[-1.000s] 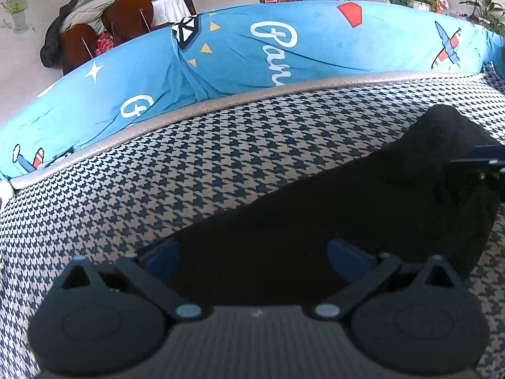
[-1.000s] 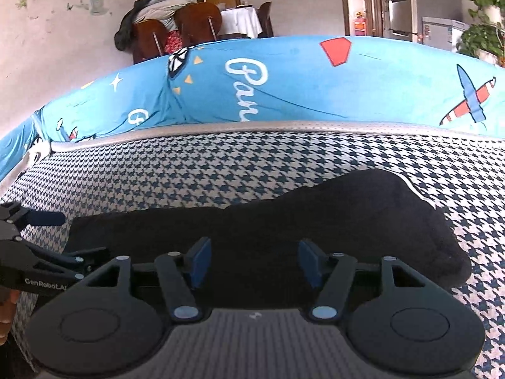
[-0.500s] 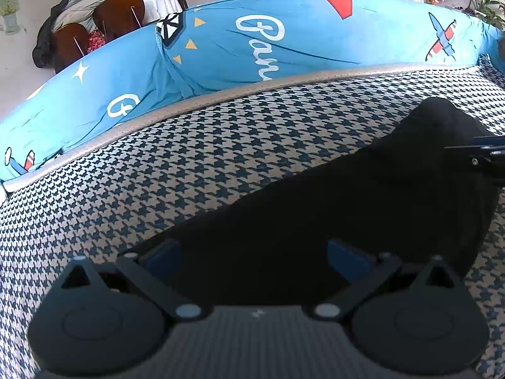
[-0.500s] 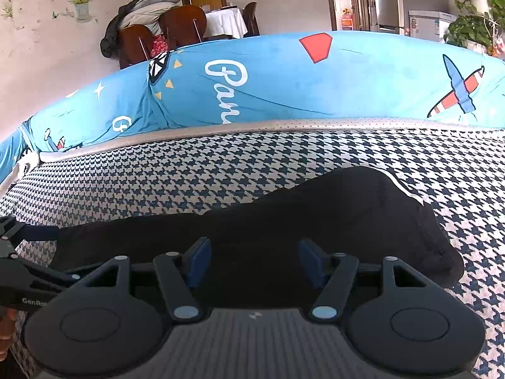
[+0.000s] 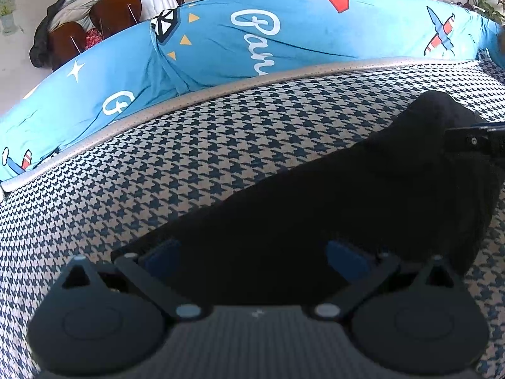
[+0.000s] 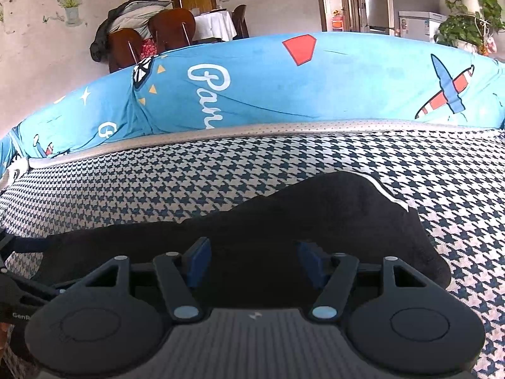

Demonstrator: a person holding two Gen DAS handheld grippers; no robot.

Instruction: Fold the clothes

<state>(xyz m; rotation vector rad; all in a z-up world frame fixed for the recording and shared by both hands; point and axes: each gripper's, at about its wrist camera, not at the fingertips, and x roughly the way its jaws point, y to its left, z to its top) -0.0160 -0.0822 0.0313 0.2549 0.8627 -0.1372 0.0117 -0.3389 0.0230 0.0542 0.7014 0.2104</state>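
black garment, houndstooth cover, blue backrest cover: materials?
Black garment: soft matte cloth, probably knit or fleece; it shows no sheen and slumps in rounded folds, with thin white piping at one edge.
Houndstooth cover: looks like woven upholstery cloth, matte, with the pattern in the weave.
Blue backrest cover: thin printed cloth, perhaps cotton; fine wrinkles, slight sheen.

A blue printed cover [image 6: 284,88] draped the sofa back; behind stood brown chairs [image 6: 170,28], a fridge [image 6: 378,0] and potted plants [image 6: 467,9].
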